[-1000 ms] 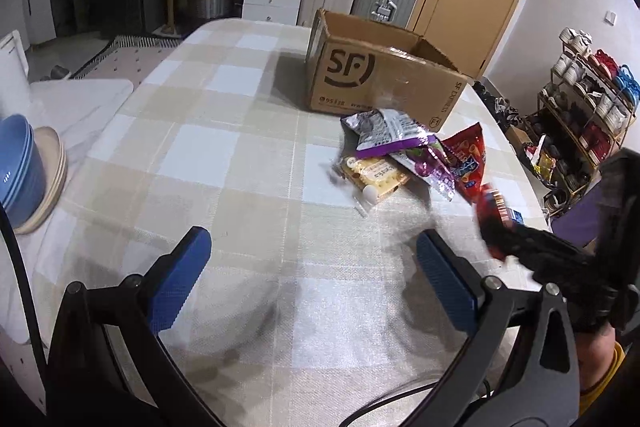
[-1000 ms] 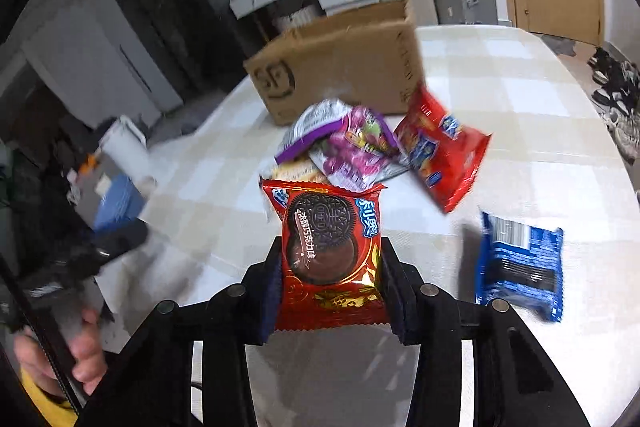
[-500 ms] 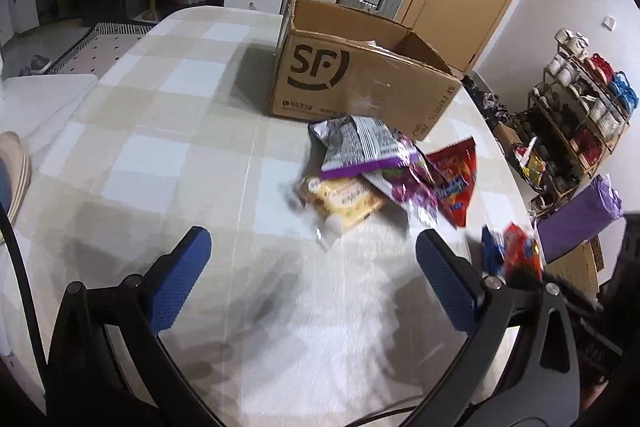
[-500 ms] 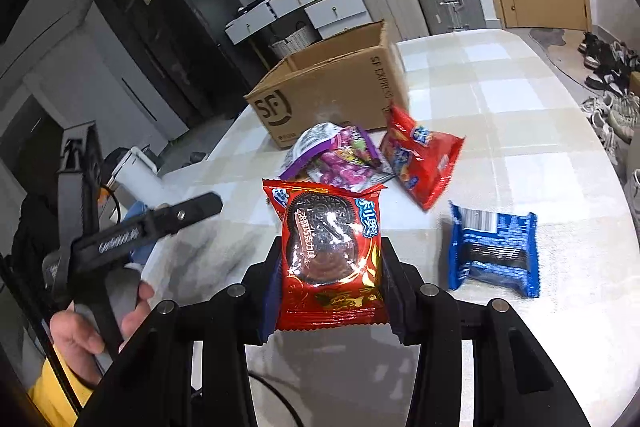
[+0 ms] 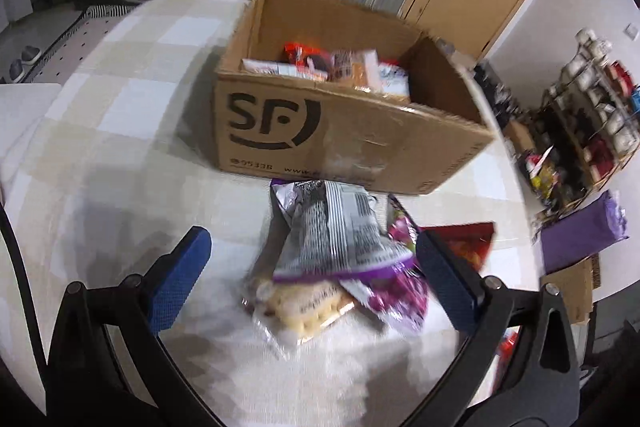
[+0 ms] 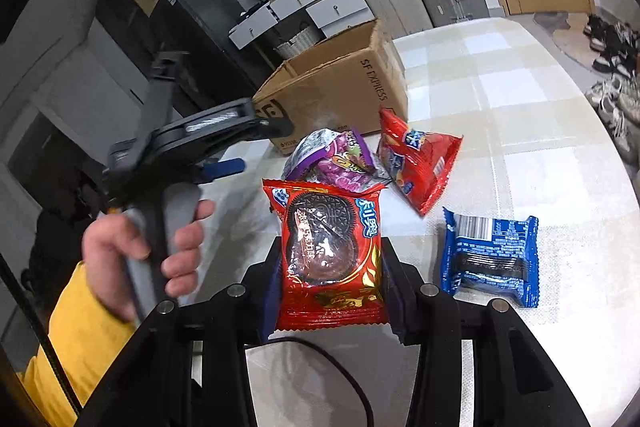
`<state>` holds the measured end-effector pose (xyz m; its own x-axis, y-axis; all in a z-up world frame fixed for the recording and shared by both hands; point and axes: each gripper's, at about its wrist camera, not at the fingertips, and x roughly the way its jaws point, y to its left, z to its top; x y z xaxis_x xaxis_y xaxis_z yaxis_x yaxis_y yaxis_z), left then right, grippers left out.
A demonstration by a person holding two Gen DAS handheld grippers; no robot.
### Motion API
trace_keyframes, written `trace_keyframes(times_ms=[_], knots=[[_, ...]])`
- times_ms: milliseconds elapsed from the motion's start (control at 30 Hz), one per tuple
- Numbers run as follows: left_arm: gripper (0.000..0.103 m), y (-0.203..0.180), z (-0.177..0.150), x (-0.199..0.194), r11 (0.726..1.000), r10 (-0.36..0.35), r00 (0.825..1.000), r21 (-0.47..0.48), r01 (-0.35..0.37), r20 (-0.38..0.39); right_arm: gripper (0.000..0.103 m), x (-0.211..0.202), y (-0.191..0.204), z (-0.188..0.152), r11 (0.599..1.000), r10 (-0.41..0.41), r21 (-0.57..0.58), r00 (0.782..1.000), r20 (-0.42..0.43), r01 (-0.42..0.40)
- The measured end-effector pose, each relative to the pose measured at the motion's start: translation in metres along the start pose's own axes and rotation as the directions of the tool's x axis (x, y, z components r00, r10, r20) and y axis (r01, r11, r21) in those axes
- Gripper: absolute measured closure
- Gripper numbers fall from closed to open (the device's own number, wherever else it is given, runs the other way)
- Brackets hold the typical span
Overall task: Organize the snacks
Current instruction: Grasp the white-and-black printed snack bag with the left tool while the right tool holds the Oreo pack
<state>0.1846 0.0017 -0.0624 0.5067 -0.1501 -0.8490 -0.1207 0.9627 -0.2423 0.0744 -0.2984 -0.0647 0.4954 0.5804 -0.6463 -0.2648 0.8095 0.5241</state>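
Snacks lie on the checked table in front of the cardboard box, which already holds several packets. Nearest the box sits a grey-and-purple bag, beside it a red bag and a blue packet. The left gripper hangs wide over the pile. The right gripper pinches a red Oreo packet.

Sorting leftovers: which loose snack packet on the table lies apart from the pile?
The blue biscuit packet, lying alone, barcode up; the others overlap beside the cardboard box.
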Motion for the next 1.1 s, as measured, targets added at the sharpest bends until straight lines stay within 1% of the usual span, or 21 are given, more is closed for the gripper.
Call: trace_keyframes(times_ms=[167,200,300,333,367,400,433,467,500,533,567,633,700,800,967,1100], knots=[[0.002,-0.002,0.011,0.037,0.998,-0.016,0.994,-0.054,0.01,-0.109,0.059,-0.003,-0.015,0.004,0.997,0.033,0.064,0.999,0.0,-0.033],[0.002,-0.002,0.013,0.042,0.998,-0.015,0.993,-0.062,0.008,-0.113,0.059,-0.004,-0.016,0.004,0.997,0.032,0.067,0.999,-0.001,-0.032],[0.003,-0.007,0.017,0.052,0.999,0.014,0.993,-0.044,-0.019,-0.119,0.059,-0.006,-0.015,0.003,0.997,0.04,0.067,0.999,-0.002,-0.04],[0.003,-0.009,0.019,0.056,0.999,0.007,0.992,-0.038,-0.012,-0.127,0.059,-0.006,-0.014,0.003,0.997,0.042,0.063,0.999,-0.003,-0.042],[0.007,-0.011,0.021,0.059,0.999,-0.001,0.991,-0.035,-0.004,-0.135,0.059,-0.006,-0.014,0.003,0.998,0.041,0.057,0.999,-0.001,-0.041],[0.014,-0.012,0.022,0.061,0.999,-0.008,0.99,-0.035,0.004,-0.14,0.059,-0.007,-0.013,0.003,0.998,0.041,0.053,0.999,-0.001,-0.041],[0.017,-0.014,0.023,0.062,0.999,-0.016,0.99,-0.035,0.011,-0.143,0.059,-0.007,-0.011,0.003,0.998,0.043,0.052,0.999,-0.001,-0.043],[0.025,-0.015,0.024,0.062,0.999,-0.023,0.99,-0.033,0.018,-0.141,0.059,-0.007,-0.011,0.003,0.998,0.046,0.05,0.999,-0.001,-0.045],[0.029,-0.017,0.026,0.062,0.999,-0.028,0.99,-0.021,0.025,-0.137,0.059,-0.006,-0.01,0.003,0.998,0.047,0.05,0.999,-0.002,-0.047],[0.029,-0.02,0.028,0.062,1.0,-0.025,0.991,-0.008,0.024,-0.135,0.059,-0.006,-0.01,0.003,0.998,0.051,0.049,0.999,-0.005,-0.051],[0.033,-0.021,0.028,0.061,1.0,-0.024,0.991,-0.001,0.024,-0.132,0.059,-0.006,-0.009,0.003,0.997,0.052,0.048,0.999,-0.006,-0.052],[0.036,-0.02,0.029,0.059,0.999,-0.037,0.991,-0.011,0.036,-0.128,0.059,-0.007,-0.009,0.003,0.998,0.054,0.045,0.999,-0.006,-0.053],[0.045,-0.017,0.025,0.053,0.998,-0.055,0.991,-0.023,0.053,-0.121,0.059,-0.008,-0.008,0.003,0.998,0.051,0.041,0.999,0.001,-0.051],[0.051,-0.014,0.024,0.045,0.997,-0.076,0.991,-0.026,0.073,-0.108,0.059,-0.008,-0.008,0.003,0.998,0.05,0.045,0.999,0.0,-0.05],[0.053,-0.009,0.017,0.036,0.996,-0.094,0.991,-0.007,0.093,-0.099,0.059,-0.005,-0.011,0.003,0.998,0.042,0.051,0.999,-0.005,-0.042],[0.054,0.003,0.01,0.029,0.994,-0.105,0.991,-0.018,0.104,-0.087,0.059,-0.005,-0.009,0.003,0.998,0.032,0.046,0.999,0.0,-0.032]])
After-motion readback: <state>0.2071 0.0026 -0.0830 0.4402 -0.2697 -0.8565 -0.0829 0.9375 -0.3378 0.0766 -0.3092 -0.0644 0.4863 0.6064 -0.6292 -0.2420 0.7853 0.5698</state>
